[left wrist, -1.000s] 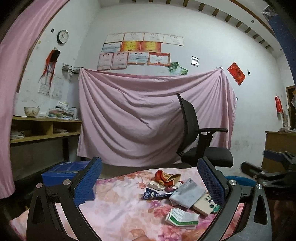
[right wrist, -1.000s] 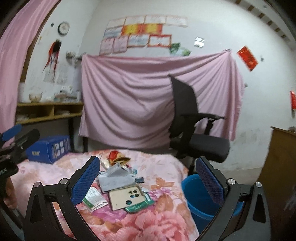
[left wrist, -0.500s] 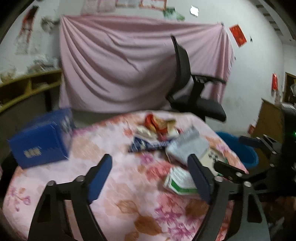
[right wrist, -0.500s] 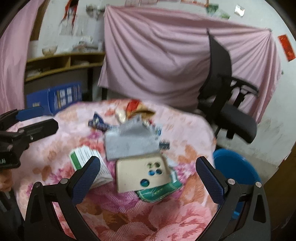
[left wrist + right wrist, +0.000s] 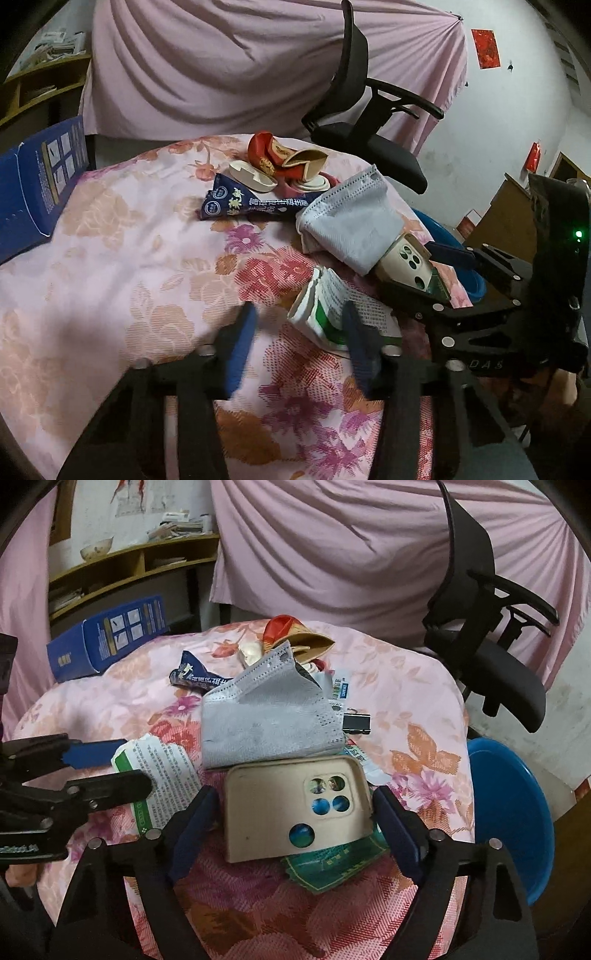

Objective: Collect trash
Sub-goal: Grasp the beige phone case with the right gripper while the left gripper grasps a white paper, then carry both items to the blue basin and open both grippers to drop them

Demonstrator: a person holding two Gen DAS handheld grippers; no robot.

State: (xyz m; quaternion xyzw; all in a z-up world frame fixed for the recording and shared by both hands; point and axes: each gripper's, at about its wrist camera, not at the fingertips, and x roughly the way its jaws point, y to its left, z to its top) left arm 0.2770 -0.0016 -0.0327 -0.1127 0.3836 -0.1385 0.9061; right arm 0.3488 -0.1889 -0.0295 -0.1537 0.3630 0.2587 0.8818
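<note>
The right gripper (image 5: pixel 291 819), jaws closing, straddles a beige phone case (image 5: pixel 295 808) at the table's six o'clock edge, pads not yet pressing. The left gripper (image 5: pixel 299 339), also closing, brackets a green-and-white paper packet (image 5: pixel 332 310) at nine o'clock of the case. Both look light; the case seems flexible, best pinched across its long sides.

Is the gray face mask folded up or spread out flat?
Folded. The gray pleated face mask is doubled over on itself, one corner sticking up, lying partly on the beige phone case.
</note>
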